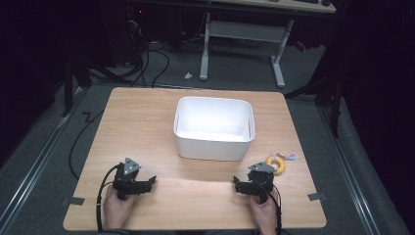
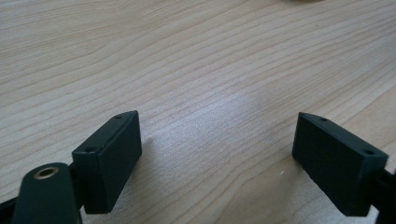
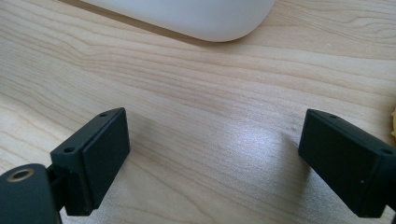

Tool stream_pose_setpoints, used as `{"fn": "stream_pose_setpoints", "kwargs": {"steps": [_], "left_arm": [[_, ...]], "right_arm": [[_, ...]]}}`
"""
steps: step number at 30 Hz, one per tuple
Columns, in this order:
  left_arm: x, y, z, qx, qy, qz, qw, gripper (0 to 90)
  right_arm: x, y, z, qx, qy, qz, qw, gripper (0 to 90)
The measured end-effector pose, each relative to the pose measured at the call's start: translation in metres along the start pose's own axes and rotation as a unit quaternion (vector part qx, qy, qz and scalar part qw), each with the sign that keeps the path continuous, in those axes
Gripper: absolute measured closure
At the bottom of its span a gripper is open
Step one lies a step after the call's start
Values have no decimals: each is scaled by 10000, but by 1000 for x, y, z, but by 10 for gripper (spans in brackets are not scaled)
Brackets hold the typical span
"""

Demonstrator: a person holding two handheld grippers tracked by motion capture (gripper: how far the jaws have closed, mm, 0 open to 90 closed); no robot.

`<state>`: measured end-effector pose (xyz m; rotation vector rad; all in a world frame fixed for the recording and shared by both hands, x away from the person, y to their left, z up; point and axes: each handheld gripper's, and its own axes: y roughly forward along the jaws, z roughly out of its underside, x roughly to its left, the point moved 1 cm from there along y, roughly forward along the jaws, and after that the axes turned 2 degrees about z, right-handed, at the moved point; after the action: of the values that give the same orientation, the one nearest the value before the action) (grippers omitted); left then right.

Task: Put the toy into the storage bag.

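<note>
Two hands come in at the near edge of the wooden table (image 1: 147, 122), each holding a black gripper low over the bare wood. The left gripper (image 1: 149, 182) sits at about 7 o'clock from the table's middle, its jaws spread wide with nothing between them; in the left gripper view (image 2: 217, 149) plain wood grain lies in the gap. The right gripper (image 1: 237, 184) sits at about 5 o'clock, also released and empty, and its own view (image 3: 214, 154) shows wood between the jaws. Just beyond the right gripper, toward 4 o'clock, lies a yellow ring (image 1: 277, 163) with a small multicoloured bit attached. Farther off, at the table's middle, stands a white bin (image 1: 214, 146); its rounded lower corner (image 3: 205, 23) shows at 12 o'clock in the right gripper view.
</note>
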<state>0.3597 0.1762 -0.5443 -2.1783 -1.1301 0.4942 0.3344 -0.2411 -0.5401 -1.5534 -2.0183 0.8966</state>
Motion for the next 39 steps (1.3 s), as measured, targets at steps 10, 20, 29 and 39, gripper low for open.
{"fn": "stream_pose_setpoints", "kwargs": {"steps": [10, 20, 29, 39], "left_arm": [[0, 0, 0, 1, 1, 1, 10000, 160], [0, 0, 0, 2, 0, 9, 10000, 160], [1, 0, 0, 4, -26, -9, 10000, 159], [1, 0, 0, 4, -34, -10, 10000, 159]], "right_arm": [[0, 0, 0, -6, -41, -41, 10000, 87], [0, -1, 0, -32, -76, -78, 9999, 110], [1, -1, 0, -70, -110, -115, 9998, 145], [-1, -8, -1, 20, -200, -217, 9996, 311]]}}
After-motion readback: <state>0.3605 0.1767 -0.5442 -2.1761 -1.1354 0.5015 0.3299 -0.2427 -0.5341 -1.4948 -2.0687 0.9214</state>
